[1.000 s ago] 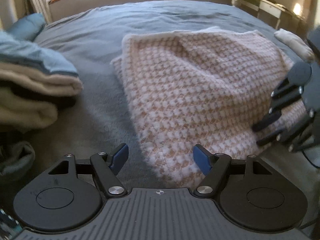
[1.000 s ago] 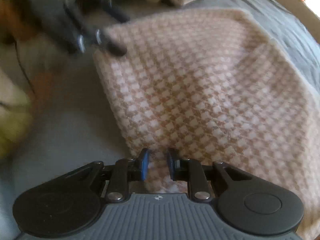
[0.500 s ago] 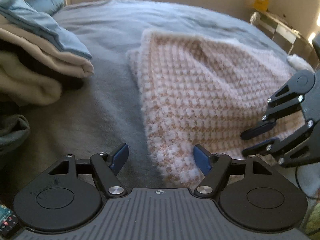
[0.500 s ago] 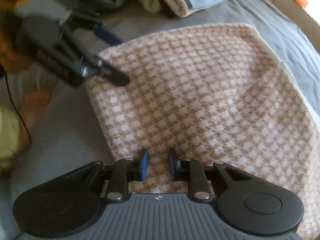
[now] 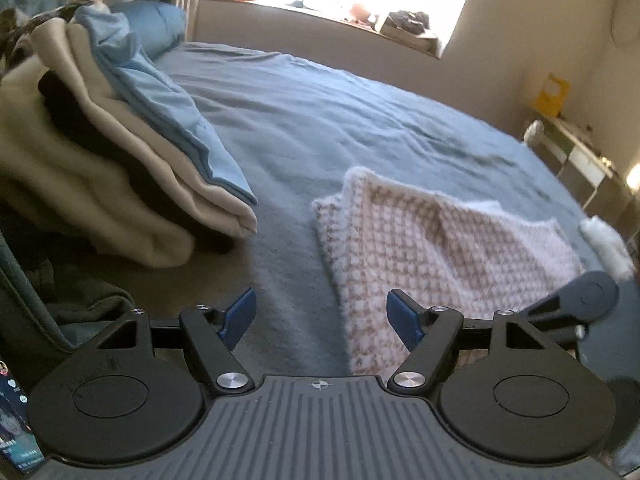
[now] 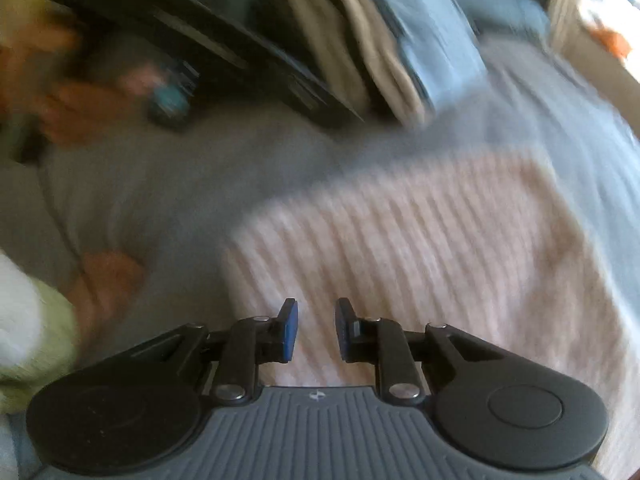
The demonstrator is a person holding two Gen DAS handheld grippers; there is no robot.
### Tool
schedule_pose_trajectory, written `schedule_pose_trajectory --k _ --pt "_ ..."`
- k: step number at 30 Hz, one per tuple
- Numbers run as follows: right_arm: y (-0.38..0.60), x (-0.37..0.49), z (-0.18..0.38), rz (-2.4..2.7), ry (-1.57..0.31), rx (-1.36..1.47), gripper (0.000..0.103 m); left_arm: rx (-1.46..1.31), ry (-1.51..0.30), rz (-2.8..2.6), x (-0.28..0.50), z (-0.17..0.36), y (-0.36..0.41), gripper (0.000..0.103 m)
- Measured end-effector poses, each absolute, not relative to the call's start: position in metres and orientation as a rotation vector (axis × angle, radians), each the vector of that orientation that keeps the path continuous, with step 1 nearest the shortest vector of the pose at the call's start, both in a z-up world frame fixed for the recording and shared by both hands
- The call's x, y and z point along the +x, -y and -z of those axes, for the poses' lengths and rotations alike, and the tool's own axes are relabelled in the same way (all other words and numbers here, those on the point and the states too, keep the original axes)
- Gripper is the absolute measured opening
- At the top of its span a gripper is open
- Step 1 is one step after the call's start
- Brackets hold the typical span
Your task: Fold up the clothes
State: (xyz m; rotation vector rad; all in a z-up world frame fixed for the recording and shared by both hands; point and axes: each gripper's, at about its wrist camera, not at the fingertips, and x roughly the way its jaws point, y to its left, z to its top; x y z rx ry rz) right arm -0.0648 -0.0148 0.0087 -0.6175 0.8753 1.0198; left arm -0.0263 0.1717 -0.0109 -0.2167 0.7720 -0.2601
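A folded pink-and-white houndstooth knit [image 5: 440, 248] lies flat on the grey bedspread [image 5: 320, 120]. My left gripper [image 5: 320, 304] hovers above its near left corner, jaws wide open with nothing between them. In the blurred right wrist view the same knit [image 6: 420, 248] fills the lower right. My right gripper [image 6: 316, 312] hangs over its near edge, with a narrow gap between the blue pads and no cloth pinched. The black linkage of the right tool [image 5: 580, 300] shows at the right edge of the left wrist view.
A stack of folded beige and light-blue clothes [image 5: 120, 184] sits to the left, also seen as the stack [image 6: 380, 40]. A blue pillow [image 5: 152, 24], a white fluffy item [image 5: 604, 240] and a side shelf [image 5: 580, 152] ring the bed. A hand [image 6: 80, 108] and green sleeve [image 6: 32, 340] show left.
Both grippers have lifted and drawn back from the knit, which now looks smaller and farther. The left view has rolled, showing more of the stack and window. Neither jaw gap changed.
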Motion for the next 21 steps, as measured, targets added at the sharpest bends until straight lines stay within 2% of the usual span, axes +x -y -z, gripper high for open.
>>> schedule_pose_trajectory --k 5,11,13,16,18,19,21 --pt "0.002 -0.075 0.044 -1.036 -0.884 -0.650 0.022 -0.279 -0.781 0.228 -0.019 0.013 -0.173 0.073" --pt "0.015 -0.078 0.021 -1.025 -0.878 -0.509 0.021 -0.322 -0.759 0.240 -0.014 0.010 -0.175 0.073" --pt "0.014 -0.075 0.035 -0.994 -0.907 -0.480 0.023 -0.301 -0.744 0.260 -0.004 0.007 -0.168 0.073" --pt "0.036 -0.061 0.031 -0.986 -0.962 -0.295 0.023 -0.268 -0.723 0.292 0.013 0.003 -0.156 0.073" --pt "0.062 -0.054 0.018 -0.957 -0.999 -0.128 0.027 -0.230 -0.692 0.330 0.028 -0.003 -0.144 0.073" --pt "0.079 -0.053 0.012 -0.927 -0.996 -0.065 0.034 -0.218 -0.677 0.345 0.033 -0.005 -0.137 0.073" --pt "0.118 -0.054 -0.001 -0.843 -0.956 -0.015 0.037 -0.209 -0.655 0.393 0.041 -0.007 -0.121 0.073"
